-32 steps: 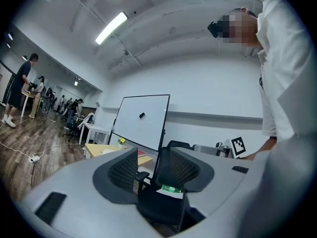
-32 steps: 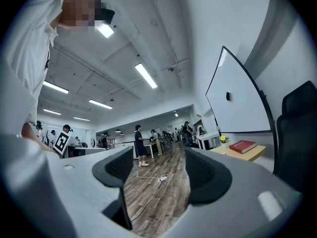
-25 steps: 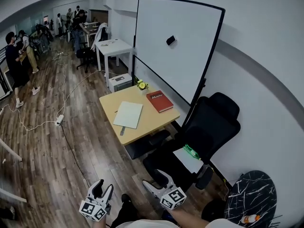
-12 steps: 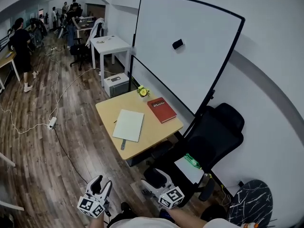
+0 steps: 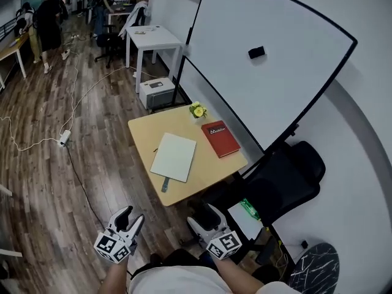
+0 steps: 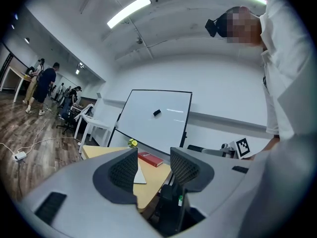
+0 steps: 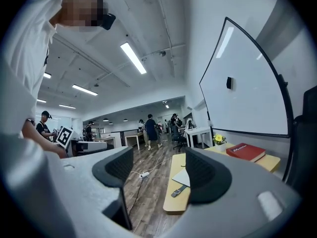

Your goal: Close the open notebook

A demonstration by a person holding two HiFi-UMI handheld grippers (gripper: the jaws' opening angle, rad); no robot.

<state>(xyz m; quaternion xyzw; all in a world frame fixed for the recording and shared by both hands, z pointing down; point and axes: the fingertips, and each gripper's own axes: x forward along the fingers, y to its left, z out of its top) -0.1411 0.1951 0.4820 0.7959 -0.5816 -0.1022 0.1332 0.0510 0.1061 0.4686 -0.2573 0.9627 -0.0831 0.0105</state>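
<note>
This is an open-plan office. Straight ahead of the fingers (image 5: pixel 122 215) of the left gripper (image 5: pixel 130 219) a small wooden desk (image 5: pixel 144 133) stands against a big whiteboard (image 5: pixel 269 84) on a stand. A black swivel chair (image 5: pixel 288 176) sits just right of the right gripper (image 5: pixel 204 219). Far beyond the fingers are a white table (image 5: pixel 153 38), more office chairs (image 5: pixel 107 41) and people (image 5: pixel 49 14) standing at workstations. Ahead and left of the fingers, a power strip (image 5: pixel 63 138) with long cables lies on the wood floor (image 5: pixel 37 188). Strip lights (image 7: pixel 132 57) line the ceiling.
</note>
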